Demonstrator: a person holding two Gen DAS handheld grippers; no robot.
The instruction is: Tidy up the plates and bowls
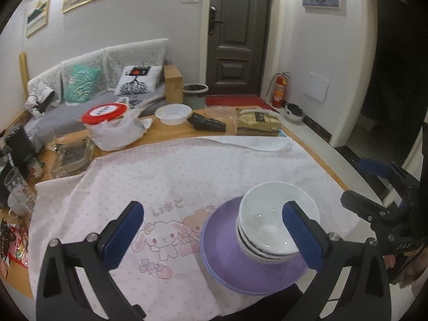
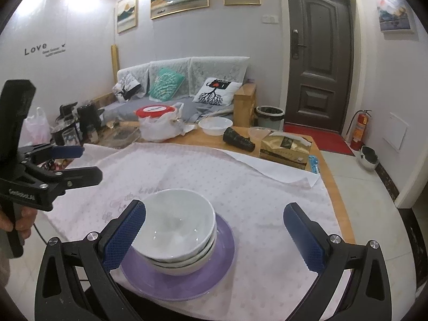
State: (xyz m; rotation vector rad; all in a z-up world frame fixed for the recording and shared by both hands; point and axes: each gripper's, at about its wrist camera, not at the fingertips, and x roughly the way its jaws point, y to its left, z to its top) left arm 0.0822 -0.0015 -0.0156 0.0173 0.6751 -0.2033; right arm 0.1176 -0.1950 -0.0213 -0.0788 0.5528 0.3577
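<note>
Left gripper (image 1: 214,236) spread wide, nothing pinched; its right pad in front of bowl rim at 3 o'clock, contact hard to judge. Right gripper (image 2: 214,238) spread wide too, holds nothing; its left pad just beside bowls at 9 o'clock. White bowls (image 2: 178,231) nested in stack, probably three, on purple plate (image 2: 187,281). Plate lies on pink dotted cloth (image 2: 214,171) near table's near edge, 6 o'clock in right wrist view. Beyond cloth, 12 o'clock: white basin (image 2: 215,126) on wooden table (image 2: 211,139).
</note>
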